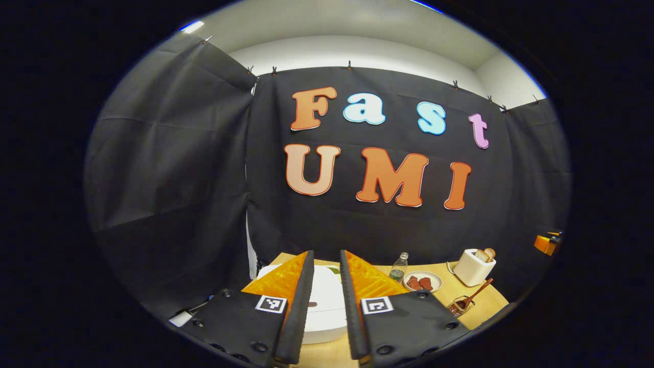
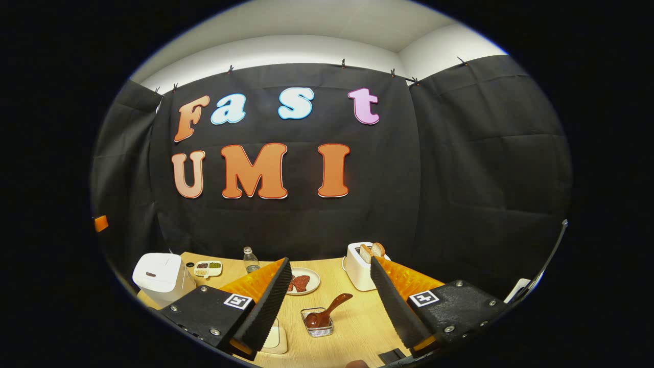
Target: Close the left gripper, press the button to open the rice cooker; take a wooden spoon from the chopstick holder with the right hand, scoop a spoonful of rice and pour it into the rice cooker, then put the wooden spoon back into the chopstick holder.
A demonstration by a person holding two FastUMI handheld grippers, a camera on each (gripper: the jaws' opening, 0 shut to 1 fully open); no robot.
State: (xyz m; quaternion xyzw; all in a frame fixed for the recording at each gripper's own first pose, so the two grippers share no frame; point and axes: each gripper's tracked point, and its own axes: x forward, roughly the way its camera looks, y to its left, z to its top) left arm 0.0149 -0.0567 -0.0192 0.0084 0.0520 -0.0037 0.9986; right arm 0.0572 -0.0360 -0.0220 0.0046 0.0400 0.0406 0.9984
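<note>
The white rice cooker [image 1: 327, 306] sits with its lid down right below my left gripper [image 1: 326, 252], whose fingers stand close together with a narrow gap and hold nothing. In the right gripper view the rice cooker [image 2: 163, 276] stands at the table's left end. A wooden spoon [image 2: 329, 309] leans in a small wire chopstick holder [image 2: 319, 327] on the table, below and between the wide-open fingers of my right gripper [image 2: 329, 260]. From the left gripper view the spoon [image 1: 477, 294] and holder [image 1: 460, 306] lie to the right.
On the wooden table [image 2: 357, 327] stand a toaster [image 2: 360, 266] with bread, a plate [image 2: 302, 281] of red pieces, a small bottle [image 2: 250, 259] and a divided dish [image 2: 208, 267] of grains. A pale container [image 2: 273, 340] sits partly behind my right gripper's left finger.
</note>
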